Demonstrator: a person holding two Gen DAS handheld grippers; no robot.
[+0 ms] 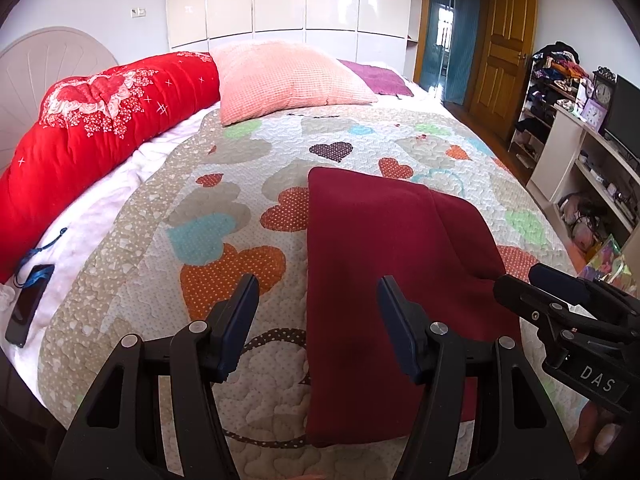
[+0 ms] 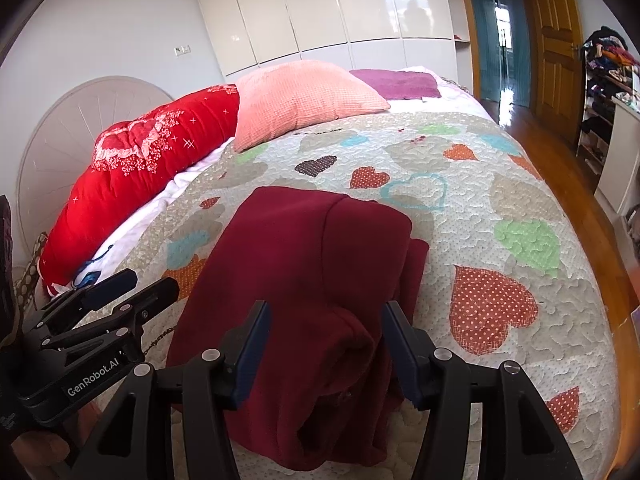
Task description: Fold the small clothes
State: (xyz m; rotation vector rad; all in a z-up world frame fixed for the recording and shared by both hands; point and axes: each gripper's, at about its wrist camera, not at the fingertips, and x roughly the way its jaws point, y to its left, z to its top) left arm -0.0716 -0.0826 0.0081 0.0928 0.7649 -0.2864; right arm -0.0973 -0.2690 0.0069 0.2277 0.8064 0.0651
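Note:
A dark red garment (image 1: 384,264) lies folded in a long strip on the heart-patterned quilt (image 1: 208,216). In the right wrist view the garment (image 2: 320,280) has a rumpled fold near its front end. My left gripper (image 1: 318,300) is open and empty, above the garment's left edge near the bed's front. My right gripper (image 2: 326,328) is open and empty, its jaws either side of the rumpled front part. Each gripper also shows in the other's view, the right gripper (image 1: 520,280) at the garment's right edge and the left gripper (image 2: 148,280) at its left.
A red floral duvet (image 1: 96,136), a pink pillow (image 1: 288,80) and a purple cloth (image 1: 380,76) lie at the bed's far side. A phone (image 1: 28,304) lies at the bed's left edge. Shelves (image 1: 592,160) and wooden floor (image 2: 600,220) are to the right.

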